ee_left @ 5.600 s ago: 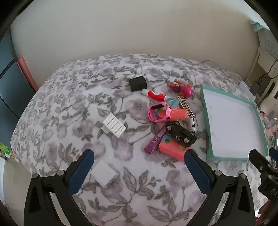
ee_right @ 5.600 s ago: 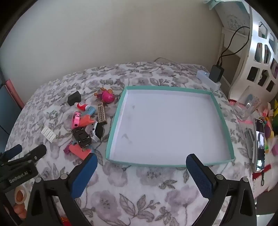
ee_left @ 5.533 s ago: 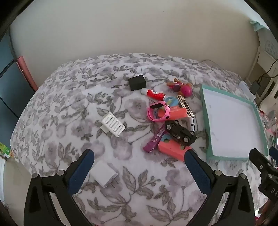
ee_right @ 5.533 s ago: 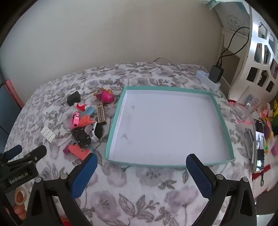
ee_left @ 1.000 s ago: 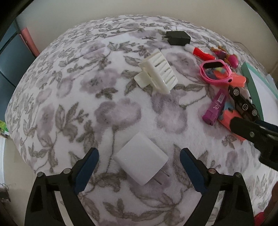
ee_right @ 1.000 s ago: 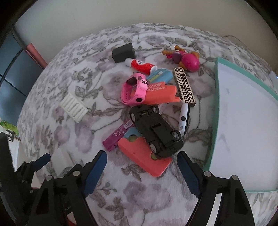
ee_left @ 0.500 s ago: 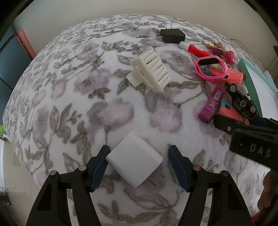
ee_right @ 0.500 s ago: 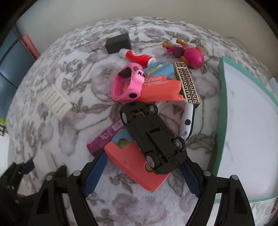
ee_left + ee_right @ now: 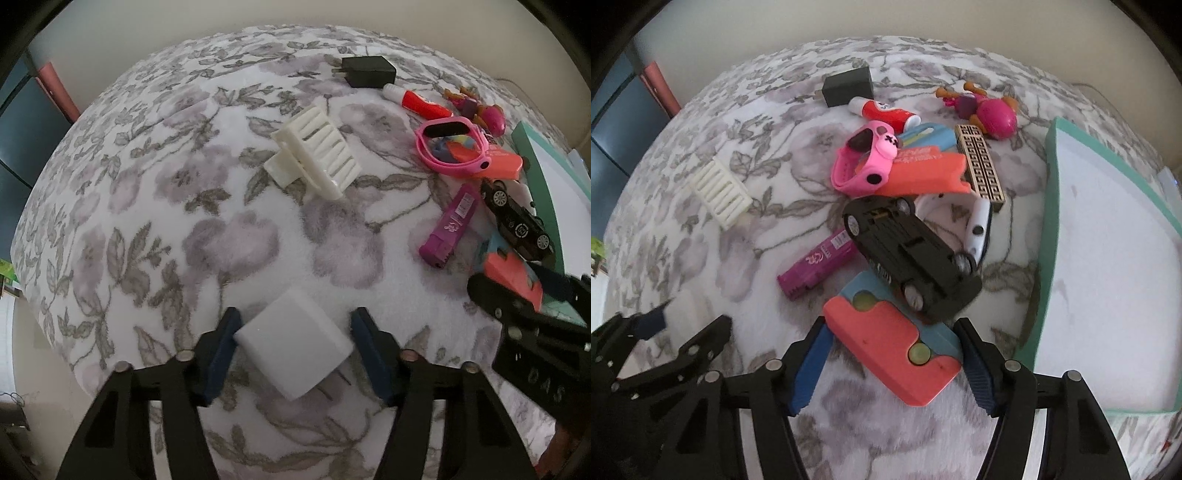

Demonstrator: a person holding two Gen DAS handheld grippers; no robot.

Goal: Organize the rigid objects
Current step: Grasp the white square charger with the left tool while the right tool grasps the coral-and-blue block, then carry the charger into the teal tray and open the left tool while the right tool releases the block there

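In the left wrist view my left gripper [image 9: 295, 328] points down at the floral bedspread. Its jaws are closing on a white charger plug [image 9: 295, 343], and both blue pads meet its corners. In the right wrist view my right gripper [image 9: 892, 332] has a flat red and blue block [image 9: 886, 343] between its closing jaws. A small gap remains at the left pad. An upturned black toy car [image 9: 908, 251] rests on the block's far end. The teal-rimmed white tray [image 9: 1049, 221] lies just to the right.
Beyond the car lie a purple tube [image 9: 818, 264], a pink watch [image 9: 864, 166], an orange case [image 9: 923, 173], a patterned bar [image 9: 979, 166], a red tube [image 9: 886, 109], a pink doll [image 9: 990, 114], a black adapter [image 9: 849, 86] and a white ribbed clip [image 9: 317, 158].
Both grippers came down from high over the bed to the objects. In the last second the left jaws narrowed onto the white charger, and the right jaws narrowed around the red and blue block.
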